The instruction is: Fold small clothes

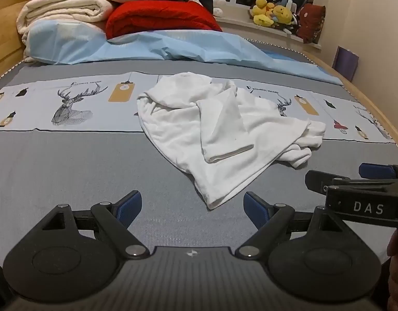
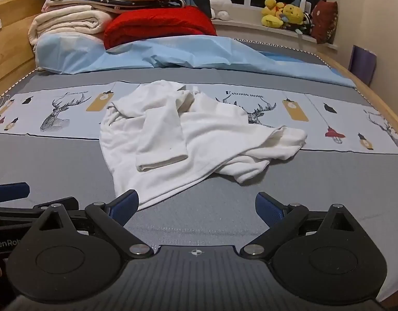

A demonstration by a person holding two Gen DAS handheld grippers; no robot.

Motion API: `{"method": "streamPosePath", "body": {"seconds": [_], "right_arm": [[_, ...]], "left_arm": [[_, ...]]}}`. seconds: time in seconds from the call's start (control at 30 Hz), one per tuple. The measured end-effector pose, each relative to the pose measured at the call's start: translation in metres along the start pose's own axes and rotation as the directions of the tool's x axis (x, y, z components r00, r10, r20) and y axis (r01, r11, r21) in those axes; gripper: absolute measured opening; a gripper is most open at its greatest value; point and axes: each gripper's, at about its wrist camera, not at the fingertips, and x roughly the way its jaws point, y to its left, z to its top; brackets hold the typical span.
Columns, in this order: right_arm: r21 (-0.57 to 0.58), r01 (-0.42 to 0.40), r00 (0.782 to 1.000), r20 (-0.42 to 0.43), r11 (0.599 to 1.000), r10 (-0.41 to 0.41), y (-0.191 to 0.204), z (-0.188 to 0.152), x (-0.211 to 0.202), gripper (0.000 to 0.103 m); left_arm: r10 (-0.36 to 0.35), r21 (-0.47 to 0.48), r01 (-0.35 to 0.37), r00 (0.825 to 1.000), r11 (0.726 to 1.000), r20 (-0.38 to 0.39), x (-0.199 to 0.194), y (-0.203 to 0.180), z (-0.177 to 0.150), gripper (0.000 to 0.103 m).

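A small white long-sleeved garment [image 1: 219,129] lies crumpled on the grey bed cover [image 1: 69,171], one sleeve folded across its middle. In the right wrist view the same garment [image 2: 193,134] sits just ahead, its near hem close to the left fingertip. My left gripper [image 1: 192,207] is open, hovering short of the garment's near corner with nothing between its blue pads. My right gripper [image 2: 197,208] is open too and holds nothing. Part of the right gripper [image 1: 359,189] shows at the right edge of the left wrist view, beside the left one.
Folded blankets, cream [image 1: 61,10] and red [image 1: 160,18], are stacked at the far end on a light blue sheet [image 1: 152,44]. Plush toys [image 1: 274,13] sit on the window ledge. A wooden bed frame [image 1: 4,26] borders the left side, and a wall rises on the right.
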Motion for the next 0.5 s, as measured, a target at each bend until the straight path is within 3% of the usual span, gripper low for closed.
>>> {"method": "streamPosePath", "body": {"seconds": [0.5], "right_arm": [[-0.002,0.000,1.000,-0.006,1.000,0.000,0.0030,0.0005,-0.0007,0.097]], "left_arm": [[-0.002,-0.003,0.002,1.000,1.000,-0.002,0.0007,0.0020,0.0006,0.089]]}}
